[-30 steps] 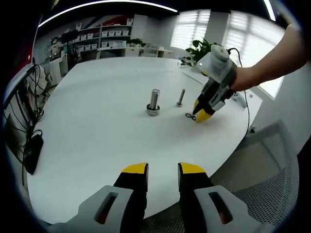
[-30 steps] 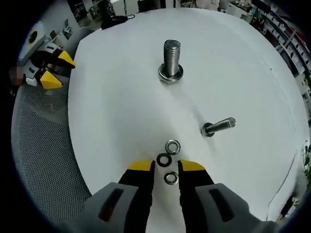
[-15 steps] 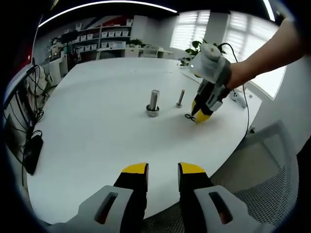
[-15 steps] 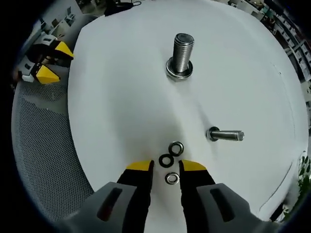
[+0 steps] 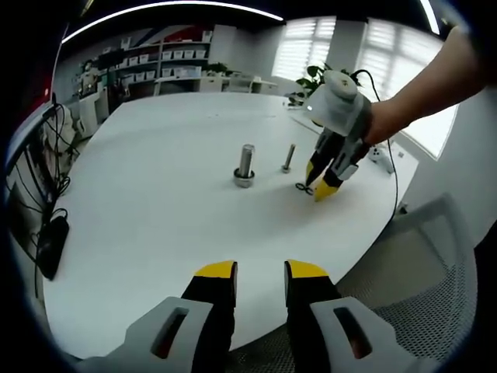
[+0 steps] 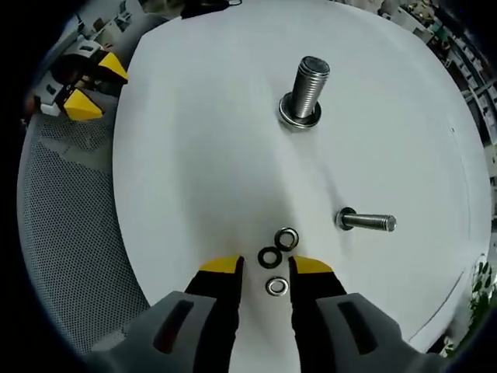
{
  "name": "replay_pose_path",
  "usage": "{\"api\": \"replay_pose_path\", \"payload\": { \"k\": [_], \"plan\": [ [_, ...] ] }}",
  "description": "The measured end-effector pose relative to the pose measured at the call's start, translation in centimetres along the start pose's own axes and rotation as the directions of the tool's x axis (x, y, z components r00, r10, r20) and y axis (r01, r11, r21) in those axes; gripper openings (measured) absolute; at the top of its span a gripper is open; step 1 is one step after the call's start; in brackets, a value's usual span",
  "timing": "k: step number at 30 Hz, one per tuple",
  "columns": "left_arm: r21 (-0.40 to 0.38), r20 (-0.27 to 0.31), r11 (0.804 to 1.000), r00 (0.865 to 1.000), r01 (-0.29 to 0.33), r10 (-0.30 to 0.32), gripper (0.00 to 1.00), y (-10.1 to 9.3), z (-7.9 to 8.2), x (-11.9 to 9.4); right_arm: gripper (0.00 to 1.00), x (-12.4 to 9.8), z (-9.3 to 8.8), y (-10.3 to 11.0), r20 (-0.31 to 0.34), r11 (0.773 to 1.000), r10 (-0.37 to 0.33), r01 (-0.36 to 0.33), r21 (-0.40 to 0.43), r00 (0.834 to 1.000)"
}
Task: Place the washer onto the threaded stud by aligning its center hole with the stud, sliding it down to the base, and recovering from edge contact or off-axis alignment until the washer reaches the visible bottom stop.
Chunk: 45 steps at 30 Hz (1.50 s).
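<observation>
We hold the right gripper open over the worktop, jaws straddling one silver washer. The upright threaded stud stands at 12 o'clock, well apart. Our left gripper, open and empty, is farther off.

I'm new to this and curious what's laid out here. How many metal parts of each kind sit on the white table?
Washers: 3
Large threaded stud, standing upright: 1
Small bolt: 1
Total: 5
</observation>
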<state>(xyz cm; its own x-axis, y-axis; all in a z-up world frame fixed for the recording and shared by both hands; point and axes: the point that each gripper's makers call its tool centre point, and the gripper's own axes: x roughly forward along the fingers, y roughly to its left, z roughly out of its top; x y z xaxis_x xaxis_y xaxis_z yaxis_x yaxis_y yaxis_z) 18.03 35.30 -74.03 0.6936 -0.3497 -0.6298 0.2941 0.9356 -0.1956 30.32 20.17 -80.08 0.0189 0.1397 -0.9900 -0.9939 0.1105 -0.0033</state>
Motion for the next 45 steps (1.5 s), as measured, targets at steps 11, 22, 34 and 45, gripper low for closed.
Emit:
{"api": "replay_pose_path", "payload": {
  "k": [11, 22, 34, 45],
  "plan": [
    [0.003, -0.009, 1.0, 1.0, -0.002, 0.002, 0.22, 0.02, -0.14, 0.07, 0.15, 0.22, 0.17, -0.43, -0.095, 0.994, -0.012, 0.001, -0.109, 0.995],
    [0.004, -0.009, 1.0, 1.0, -0.001, 0.001, 0.22, 0.0, -0.19, 0.08, 0.15, 0.06, 0.04, -0.39, -0.104, 0.997, -0.014, 0.006, -0.076, 0.995],
    [0.006, -0.013, 1.0, 1.0, 0.0, 0.0, 0.22, -0.06, -0.26, 0.11, 0.15, 0.01, 0.01, -0.59, -0.037, 1.0, -0.012, 0.012, -0.007, 0.999],
    [0.003, -0.01, 1.0, 1.0, -0.002, 0.002, 0.22, 0.01, -0.19, 0.01, 0.14, -0.15, 0.15, -0.56, 0.068, 0.998, -0.015, 0.01, 0.061, 0.998]
  ]
}}
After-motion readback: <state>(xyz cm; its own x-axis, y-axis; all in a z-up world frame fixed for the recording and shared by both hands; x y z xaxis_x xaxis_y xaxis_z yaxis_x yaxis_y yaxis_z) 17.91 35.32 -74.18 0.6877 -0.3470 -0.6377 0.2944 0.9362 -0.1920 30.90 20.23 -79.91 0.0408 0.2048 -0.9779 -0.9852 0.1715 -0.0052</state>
